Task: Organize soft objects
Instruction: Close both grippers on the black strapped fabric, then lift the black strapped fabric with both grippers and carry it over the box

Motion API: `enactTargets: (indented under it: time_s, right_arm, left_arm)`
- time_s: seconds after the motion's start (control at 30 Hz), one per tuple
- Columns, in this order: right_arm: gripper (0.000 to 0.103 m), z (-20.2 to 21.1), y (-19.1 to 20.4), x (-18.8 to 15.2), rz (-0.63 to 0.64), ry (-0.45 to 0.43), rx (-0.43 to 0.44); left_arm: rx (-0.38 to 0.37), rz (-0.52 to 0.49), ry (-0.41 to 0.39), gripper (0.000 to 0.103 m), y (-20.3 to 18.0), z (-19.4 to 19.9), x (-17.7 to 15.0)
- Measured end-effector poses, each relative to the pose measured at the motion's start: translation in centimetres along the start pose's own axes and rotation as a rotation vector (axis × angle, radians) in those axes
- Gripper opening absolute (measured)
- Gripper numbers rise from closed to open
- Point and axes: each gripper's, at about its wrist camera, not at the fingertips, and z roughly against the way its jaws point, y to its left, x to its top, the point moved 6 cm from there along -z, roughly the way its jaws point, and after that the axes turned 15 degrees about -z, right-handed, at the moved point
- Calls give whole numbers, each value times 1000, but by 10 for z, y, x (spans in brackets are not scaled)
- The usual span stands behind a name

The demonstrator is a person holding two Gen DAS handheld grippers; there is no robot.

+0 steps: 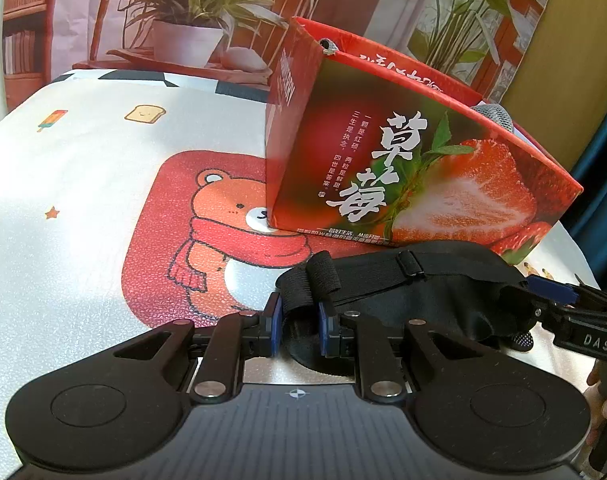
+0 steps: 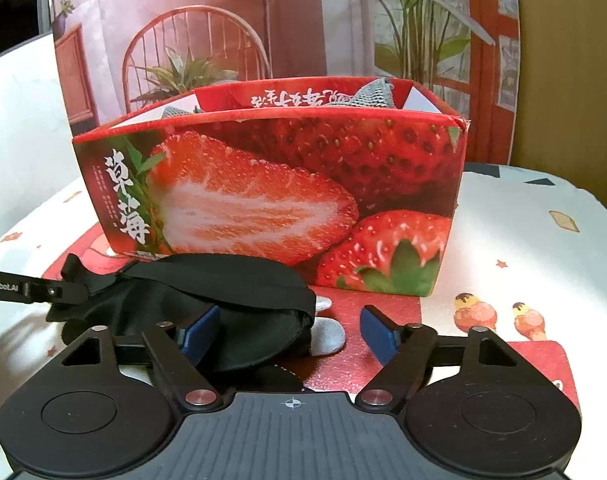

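Note:
A black eye mask with an elastic strap point(image 1: 415, 292) lies on the table in front of a red strawberry box point(image 1: 407, 168). My left gripper point(image 1: 299, 324) is shut on the strap's folded end. My right gripper point(image 2: 291, 332) is open, with its left blue pad under the mask's other end point(image 2: 223, 312) and its right pad apart from it. The right gripper also shows at the right edge of the left wrist view point(image 1: 559, 300). The box point(image 2: 287, 200) is open on top and holds grey knit fabric point(image 2: 373, 94).
The table wears a white cloth with a red bear print point(image 1: 207, 240). A backdrop with printed plants and a chair point(image 2: 207, 40) stands behind the box. A grey-white cloth piece point(image 2: 327, 336) lies under the mask, between the right gripper's fingers.

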Motion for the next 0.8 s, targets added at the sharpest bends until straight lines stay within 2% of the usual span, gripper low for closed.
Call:
enactTargets:
  time_s: [0.13,0.23,0.33,0.43,0.5,0.73,0.8]
  right_arm:
    - [58,-4,3,3,-20,30,49]
    - [59,-11,4,3,-55,77,83]
    - [59,-15,3,3,-80,83,88]
    - [54,-13,8,5,-52,68,83]
    - [44,-7,11,9,-30,41,75]
    - [39,15,16,34,-37,-34,139]
    - [34,16,18,38,-33,-37,153]
  left_arm:
    - [2,-6,-1,19,0,0,0]
    - [2,-7,-1,19,0,0,0]
    - [1,-6,-1,20,0,0,0]
    - [1,-6,-1,19,0,0,0]
    - [2,-7,0,19,0,0,0]
    - [1,-11,1,19,1,0,1]
    - [1,-11,1,19,1,1,1]
